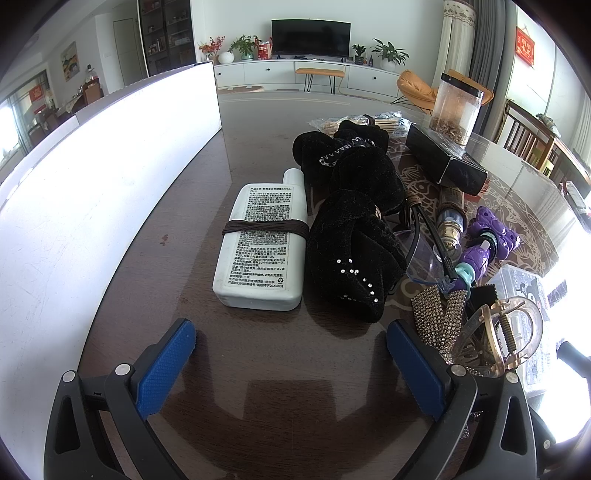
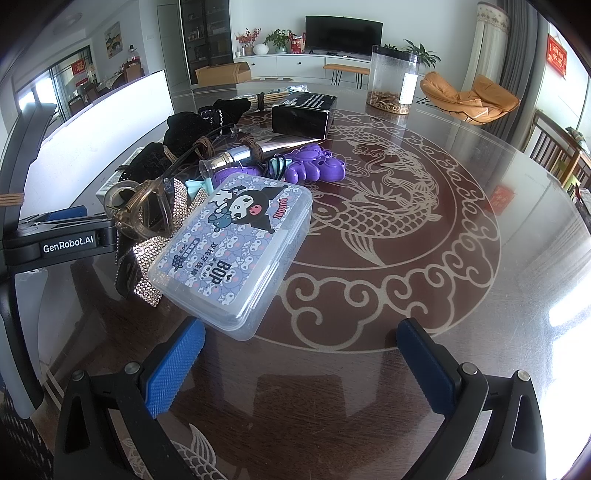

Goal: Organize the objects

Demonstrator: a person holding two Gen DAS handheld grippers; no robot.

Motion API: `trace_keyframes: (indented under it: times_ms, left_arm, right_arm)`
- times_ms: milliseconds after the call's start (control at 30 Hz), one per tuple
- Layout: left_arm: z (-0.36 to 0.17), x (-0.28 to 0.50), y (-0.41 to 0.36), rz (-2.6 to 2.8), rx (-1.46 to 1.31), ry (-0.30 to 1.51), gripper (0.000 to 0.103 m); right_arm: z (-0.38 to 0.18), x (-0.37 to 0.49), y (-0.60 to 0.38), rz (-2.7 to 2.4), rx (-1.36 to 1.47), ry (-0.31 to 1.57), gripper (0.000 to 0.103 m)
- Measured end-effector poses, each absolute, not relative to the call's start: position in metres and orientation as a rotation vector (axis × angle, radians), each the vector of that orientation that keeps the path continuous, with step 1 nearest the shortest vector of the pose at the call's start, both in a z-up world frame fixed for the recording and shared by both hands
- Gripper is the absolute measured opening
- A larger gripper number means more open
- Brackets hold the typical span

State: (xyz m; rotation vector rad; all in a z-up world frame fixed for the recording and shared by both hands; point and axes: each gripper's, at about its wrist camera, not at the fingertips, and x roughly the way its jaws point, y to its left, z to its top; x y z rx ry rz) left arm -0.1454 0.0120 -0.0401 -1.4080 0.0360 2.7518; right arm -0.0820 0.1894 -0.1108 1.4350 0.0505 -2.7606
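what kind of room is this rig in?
Most likely a home living room: a TV on a long white cabinet, an orange lounge chair, and a glass-topped table of small personal items.

Room: living room, white walls.
TV (image 1: 310, 37): dark, on far wall.
Cabinet (image 1: 258, 75): long, white, low, under TV.
Plants (image 1: 388, 53): potted, on cabinet at both sides of TV.
Bench (image 1: 320, 72): orange top, black legs, before cabinet.
Chair (image 2: 471, 96): orange lounge, right of cabinet.
Curtains (image 1: 480, 40): cream and grey, right.
Shelving (image 1: 168, 35): dark, glass-fronted, left.
Hanging (image 1: 525, 46): red, on right wall.
Table (image 2: 406, 229): dark glass top, pale fish motif.
Light: daylight, bright glare at right.
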Motion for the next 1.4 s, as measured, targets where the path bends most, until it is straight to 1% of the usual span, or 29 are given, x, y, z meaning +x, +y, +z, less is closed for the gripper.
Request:
trace_keyframes:
  times_ms: [1233, 1333, 1400]
  left_arm:
    - [-0.04, -0.145, 0.012, 2.75, -1.408, 0.038, 0.103]
    - [-0.041, -0.137, 0.013, 2.65, -1.451, 0.096, 0.103]
    - [-0.041, -0.113, 0.007, 2.628, -1.439, 0.115, 0.103]
  right_arm:
    - [-0.111, -0.082, 0.189, -2.761, 1.434, 0.053, 0.103]
    - [-0.111, -0.082, 0.19, -2.76, 1.433, 0.05, 0.103]
    - [-0.111, -0.082, 0.19, -2.76, 1.433, 0.05, 0.103]
